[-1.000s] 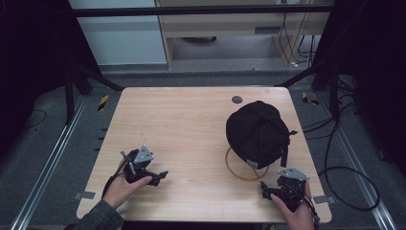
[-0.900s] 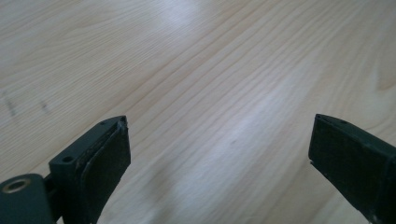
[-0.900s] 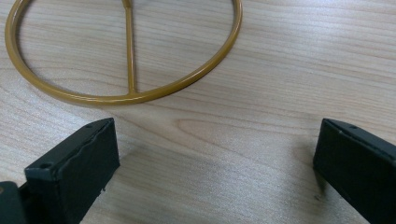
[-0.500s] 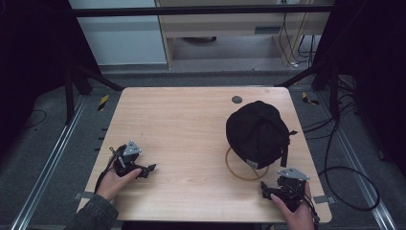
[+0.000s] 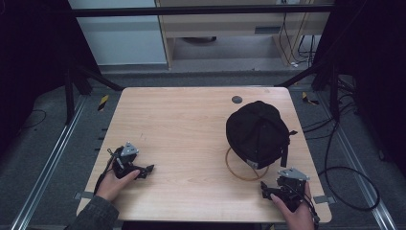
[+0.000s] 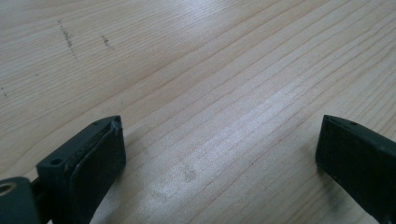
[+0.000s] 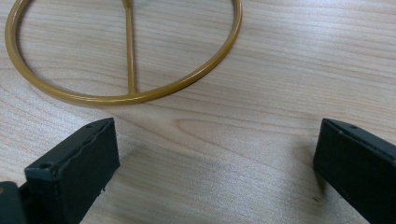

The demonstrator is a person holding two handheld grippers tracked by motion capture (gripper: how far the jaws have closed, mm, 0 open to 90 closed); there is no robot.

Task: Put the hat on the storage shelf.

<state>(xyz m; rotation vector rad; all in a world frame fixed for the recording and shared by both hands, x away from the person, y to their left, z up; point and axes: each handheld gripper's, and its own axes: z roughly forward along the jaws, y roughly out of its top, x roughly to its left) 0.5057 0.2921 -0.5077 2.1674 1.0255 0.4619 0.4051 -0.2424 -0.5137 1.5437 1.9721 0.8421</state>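
The right gripper (image 5: 283, 188) rests low over the pale wooden table (image 5: 191, 124) with its jaws spread wide and nothing between them; in the right gripper view the round base ring of the mustard-yellow metal wire stand (image 7: 123, 56) lies just ahead of the left jaw, flat on the wood, with one straight spoke crossing it. In the high view a black fabric cap (image 5: 257, 133) sits on top of this stand, beyond the jaws and well above their level. The left gripper (image 5: 135, 170) is also spread wide and empty, with only bare wood grain between and ahead of its jaws, well apart from the cap. The step in hand is judged to be the approach of the right gripper to the cap. To do it well, raise the jaws clear of the base ring, bring them to one side of the cap's crown, and close on fabric alone so the light stand is not dragged or tipped. The upright of the stand is hidden under the cap, the cap's brim cannot be made out against the dark fabric, and both gripper views cut off the jaw tips at the bottom edge.
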